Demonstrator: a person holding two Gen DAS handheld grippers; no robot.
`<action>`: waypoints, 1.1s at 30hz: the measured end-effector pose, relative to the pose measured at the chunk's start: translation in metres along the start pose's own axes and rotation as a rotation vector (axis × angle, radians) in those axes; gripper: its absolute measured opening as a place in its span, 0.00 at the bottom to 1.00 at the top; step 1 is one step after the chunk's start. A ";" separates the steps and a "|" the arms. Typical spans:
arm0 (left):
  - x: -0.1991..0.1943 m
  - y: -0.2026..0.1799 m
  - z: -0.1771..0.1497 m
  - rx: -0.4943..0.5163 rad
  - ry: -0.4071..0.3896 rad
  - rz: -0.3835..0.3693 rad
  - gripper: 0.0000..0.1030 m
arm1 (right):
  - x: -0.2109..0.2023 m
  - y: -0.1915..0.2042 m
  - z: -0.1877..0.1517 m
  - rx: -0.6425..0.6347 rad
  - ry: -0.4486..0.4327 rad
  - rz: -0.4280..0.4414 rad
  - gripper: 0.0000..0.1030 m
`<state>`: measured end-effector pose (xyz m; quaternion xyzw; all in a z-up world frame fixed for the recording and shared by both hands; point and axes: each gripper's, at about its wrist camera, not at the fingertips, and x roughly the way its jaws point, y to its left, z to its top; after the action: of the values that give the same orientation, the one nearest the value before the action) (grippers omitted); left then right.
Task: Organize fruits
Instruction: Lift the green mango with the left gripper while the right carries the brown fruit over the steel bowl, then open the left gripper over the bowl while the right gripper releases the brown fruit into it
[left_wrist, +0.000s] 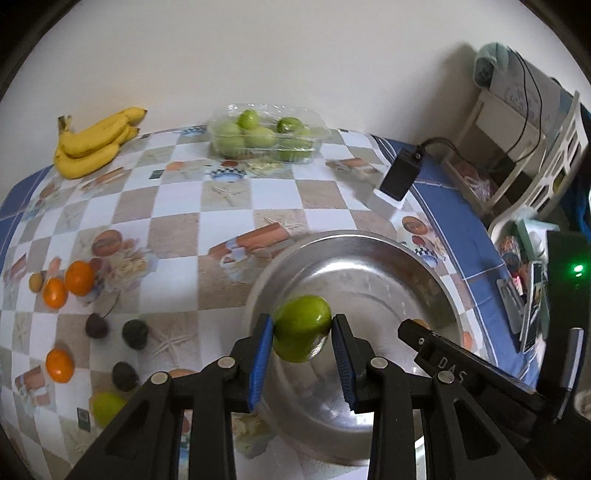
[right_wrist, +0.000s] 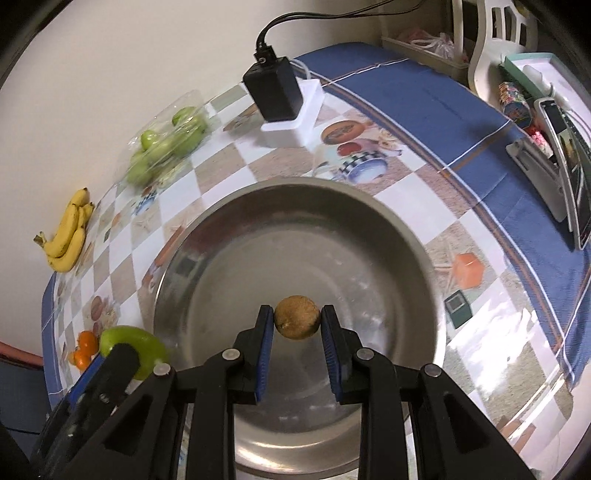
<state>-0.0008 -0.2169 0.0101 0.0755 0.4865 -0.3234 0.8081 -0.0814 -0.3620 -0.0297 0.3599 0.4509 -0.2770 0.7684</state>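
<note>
Over steel bowl (right_wrist: 369, 221), brown fruit (right_wrist: 296, 316) clamped, right view only

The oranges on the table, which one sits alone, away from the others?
The orange nearest the camera in the left wrist view sits by itself. The other two oranges touch each other farther back, beside a small brown fruit.

the steel bowl (right_wrist: 399, 236) gapes open inside; the right gripper (left_wrist: 436, 339) crowds its near rim, and a black adapter (right_wrist: 275, 90) stands well beyond it.
</note>
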 end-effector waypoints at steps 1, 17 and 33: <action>0.004 -0.001 0.001 0.001 0.004 0.001 0.34 | 0.000 0.000 0.001 -0.002 -0.003 -0.005 0.27; 0.032 -0.001 -0.003 0.000 0.054 0.040 0.34 | 0.015 0.003 -0.002 -0.032 0.018 -0.048 0.27; 0.030 0.002 -0.002 0.003 0.049 0.057 0.35 | 0.022 0.003 -0.004 -0.029 0.046 -0.055 0.27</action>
<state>0.0086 -0.2285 -0.0162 0.0985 0.5033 -0.2988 0.8048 -0.0718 -0.3593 -0.0496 0.3426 0.4821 -0.2829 0.7551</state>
